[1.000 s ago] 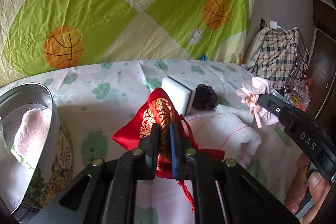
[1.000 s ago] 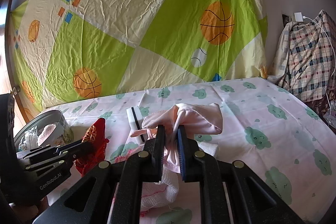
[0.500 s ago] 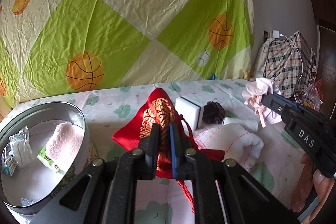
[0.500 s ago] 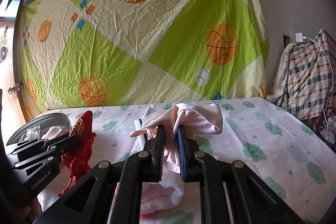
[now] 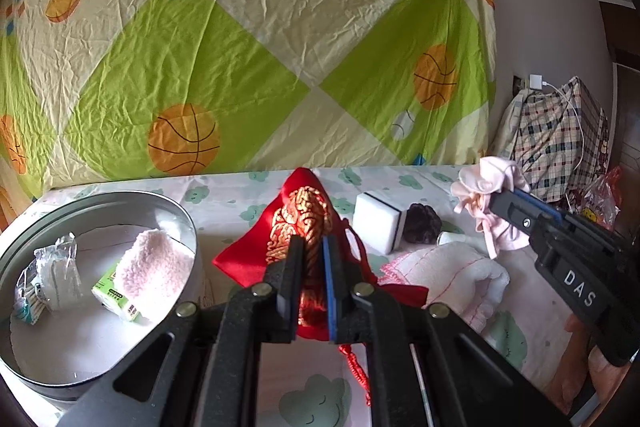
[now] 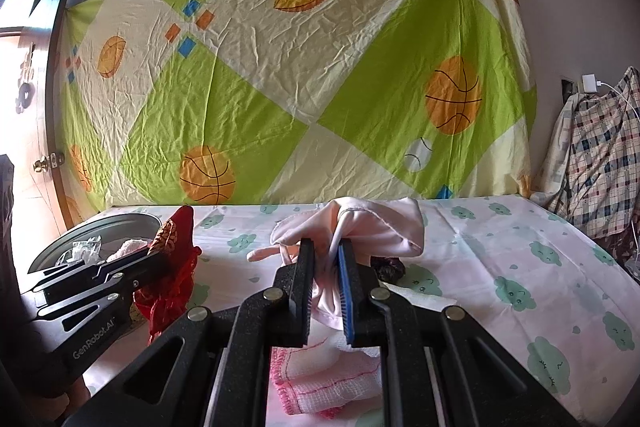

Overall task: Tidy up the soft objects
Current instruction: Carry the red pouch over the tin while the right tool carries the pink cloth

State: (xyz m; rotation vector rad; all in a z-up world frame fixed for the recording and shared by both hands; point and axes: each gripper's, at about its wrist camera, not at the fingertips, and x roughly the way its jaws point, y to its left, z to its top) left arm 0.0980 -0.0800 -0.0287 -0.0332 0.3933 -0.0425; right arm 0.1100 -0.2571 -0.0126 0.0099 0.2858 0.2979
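Red pouch (image 5: 306,223) nearer round tin (image 5: 100,203)

- The red pouch (image 5: 304,223) is hidden in its lower part behind the left gripper (image 5: 310,255), whose jaws are clamped on it.
- The dark lump (image 5: 423,223) behind the white sponge (image 5: 378,219) is half covered, too indistinct to name.
- The round tin (image 5: 48,383) is cut off by the left wrist view's edge; the small packets inside are too small to read.
- The pink cloth (image 6: 376,227) is hidden at its middle by the right gripper (image 6: 325,255).
- The white towel (image 6: 320,379) lies mostly under that gripper's body.
- The person's hand (image 5: 580,367) shows only in part at the corner.
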